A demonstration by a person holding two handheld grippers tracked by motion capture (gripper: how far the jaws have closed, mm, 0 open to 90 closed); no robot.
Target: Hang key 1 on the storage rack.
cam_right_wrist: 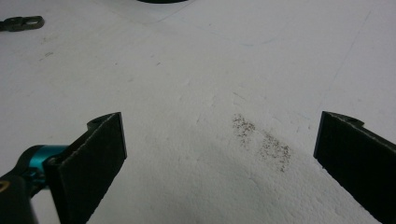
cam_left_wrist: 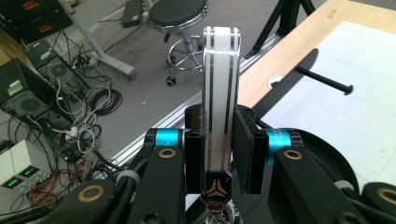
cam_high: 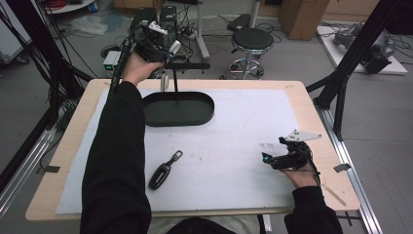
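White mat [cam_high: 234, 146], key fob [cam_left_wrist: 220, 98] clamped upright between left tool [cam_left_wrist: 219, 149] pads

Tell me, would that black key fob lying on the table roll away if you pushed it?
Probably not: the key fob looks flat and long, so it should slide over the white mat rather than roll. It seems stiff and light, though its metal loop end might catch.
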